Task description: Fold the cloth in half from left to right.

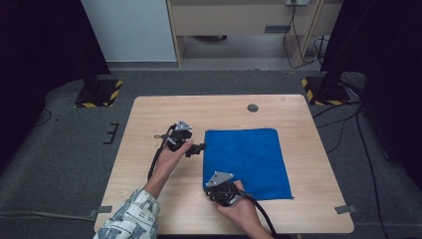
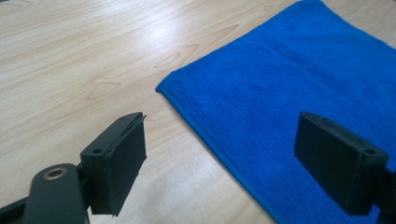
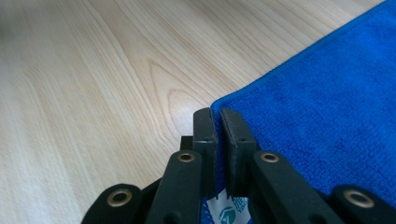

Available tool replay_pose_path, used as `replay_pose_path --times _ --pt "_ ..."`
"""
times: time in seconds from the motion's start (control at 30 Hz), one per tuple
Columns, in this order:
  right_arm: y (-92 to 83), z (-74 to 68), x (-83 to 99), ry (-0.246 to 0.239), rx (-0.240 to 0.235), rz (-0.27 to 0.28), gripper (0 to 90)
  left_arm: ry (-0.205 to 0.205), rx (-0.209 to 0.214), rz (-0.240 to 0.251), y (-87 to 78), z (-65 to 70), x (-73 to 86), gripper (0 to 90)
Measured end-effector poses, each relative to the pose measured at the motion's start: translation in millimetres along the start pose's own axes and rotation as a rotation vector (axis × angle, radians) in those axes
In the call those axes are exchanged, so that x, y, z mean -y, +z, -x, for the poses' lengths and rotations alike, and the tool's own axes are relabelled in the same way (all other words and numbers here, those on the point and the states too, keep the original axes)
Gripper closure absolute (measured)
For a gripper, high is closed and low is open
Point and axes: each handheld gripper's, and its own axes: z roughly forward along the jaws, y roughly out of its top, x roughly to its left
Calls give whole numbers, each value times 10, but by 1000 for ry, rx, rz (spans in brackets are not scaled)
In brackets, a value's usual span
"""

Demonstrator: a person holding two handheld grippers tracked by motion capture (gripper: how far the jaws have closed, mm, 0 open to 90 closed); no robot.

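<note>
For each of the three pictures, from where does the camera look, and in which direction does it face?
High view: above the table, facing forward and down; forearms, hands, left hand-held gripper and right hand-held gripper show.
Left gripper view: on the left hand-held gripper, facing the blue cloth edge; jaws wide apart.
Right gripper view: on the right hand-held gripper, facing the cloth's corner, pinched between its jaws.
Shared: all show the cloth on the wooden table.

a pale wooden desk [image 1: 149, 199] stands on grey carpet [image 1: 64, 144], with a small dark round port [image 1: 253, 107] near its far edge. black stand bases with yellow-black hazard tape [image 1: 98, 92] sit at both far corners. beyond, a white panel [image 1: 130, 30], a light wood cabinet [image 1: 239, 20] and trailing cables [image 1: 348, 124].
</note>
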Motion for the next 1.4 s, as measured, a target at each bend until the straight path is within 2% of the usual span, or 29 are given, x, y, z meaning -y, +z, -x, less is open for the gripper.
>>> replay_pose_path --times 0.03,0.13,0.27,0.33,0.43,0.5,0.57,0.63,0.7,0.83,0.93,1.0,1.1,1.2,1.33,1.4 --pt "6 -10 -1 2 -5 5 860 -3 -6 10 31 -17 -10 168" --pt "27 -40 2 1 -18 9 863 -1 -25 -15 148 -69 -72 193" --pt "24 -39 12 11 -30 17 867 -23 -34 -29 304 -124 -151 252" --pt "16 -42 13 15 -41 21 868 -19 -54 -27 364 -136 -187 303" --pt "16 -45 11 11 -48 22 869 0 -73 -62 459 -165 -213 351" --pt "20 -52 11 12 -50 21 869 1 -80 -54 517 -182 -195 381" --pt "27 -60 10 6 -53 18 869 0 -96 -68 573 -209 -165 405" --pt "23 -68 6 -1 -52 17 869 -23 -76 -69 633 -242 -127 432" --pt "17 -70 6 5 -54 21 869 -34 -88 -70 673 -259 -105 444" --pt "9 -60 5 3 -58 19 869 -35 -89 -62 728 -286 -74 458" --pt "3 -56 3 1 -61 17 869 -25 -83 -48 742 -283 -70 506" --pt "6 -60 4 2 -58 19 869 -12 -72 -49 742 -272 -69 578" --pt "2 -70 2 -1 -61 19 869 -34 -42 -55 743 -247 -73 733" --pt "-2 -83 -2 -1 -55 21 869 -50 -25 -60 754 -222 -77 850" --pt "-32 -90 -13 -6 -45 26 869 -64 -32 -63 741 -216 -89 878" --pt "-55 -95 -29 -7 -41 31 869 -68 -43 -43 679 -220 -122 879"
